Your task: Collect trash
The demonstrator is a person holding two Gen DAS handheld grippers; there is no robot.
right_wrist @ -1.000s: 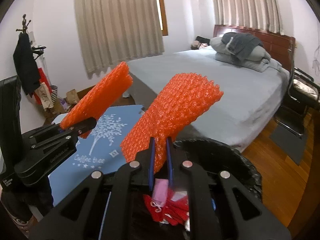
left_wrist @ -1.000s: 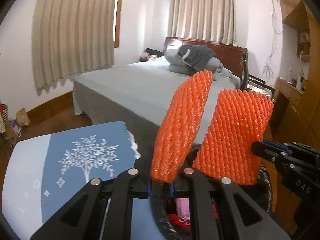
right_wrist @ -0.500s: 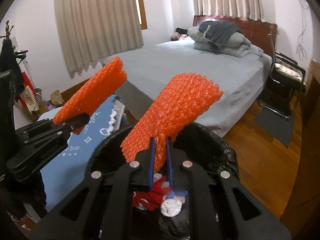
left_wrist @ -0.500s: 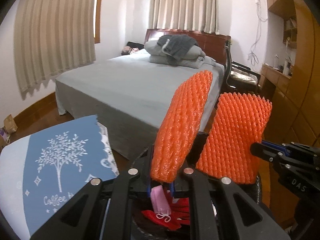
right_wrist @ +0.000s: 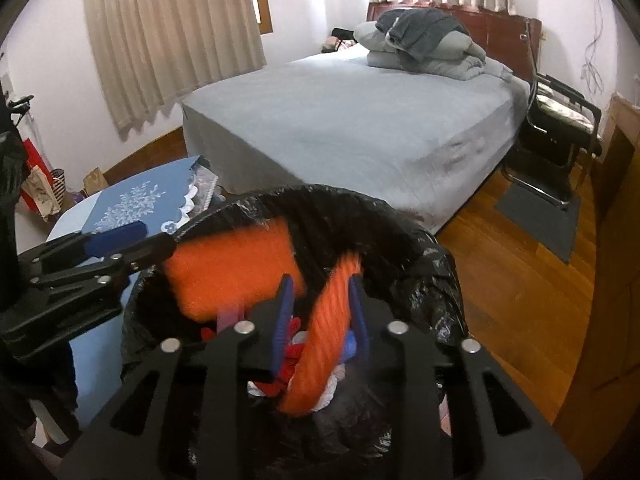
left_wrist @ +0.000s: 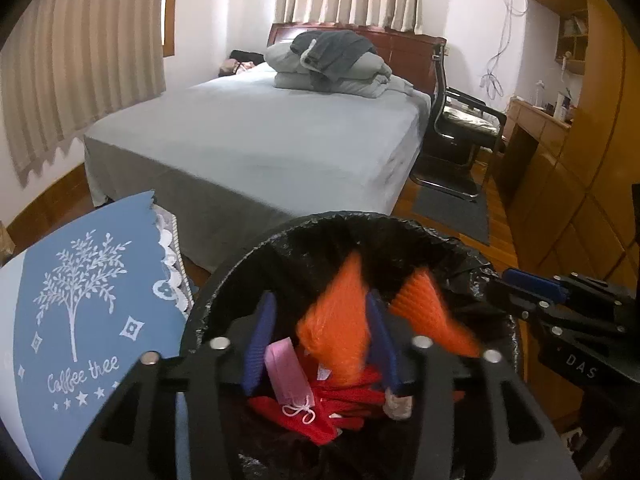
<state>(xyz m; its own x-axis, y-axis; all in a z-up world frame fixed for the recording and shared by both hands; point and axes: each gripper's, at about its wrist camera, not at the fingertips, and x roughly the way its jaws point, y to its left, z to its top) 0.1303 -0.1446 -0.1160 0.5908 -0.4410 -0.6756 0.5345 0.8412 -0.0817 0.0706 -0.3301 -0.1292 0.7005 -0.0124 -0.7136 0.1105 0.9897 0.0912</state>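
The crinkled glossy black plastic bin liner (left_wrist: 460,248) holds blurred orange foam-net sleeves (left_wrist: 340,328), red cloth scraps (left_wrist: 344,400) and a pink fabric mask (left_wrist: 286,372). Matt grey cloth covers the far bed (left_wrist: 260,136); right, polished wooden floor (right_wrist: 520,300).

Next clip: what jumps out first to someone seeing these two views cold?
Two bright orange foam nets, blurred, dropping into the black-lined trash bin: one between the opening jaws of the left gripper, the other between the opening jaws of the right gripper. Red scraps lie inside. Behind stands a grey bed.
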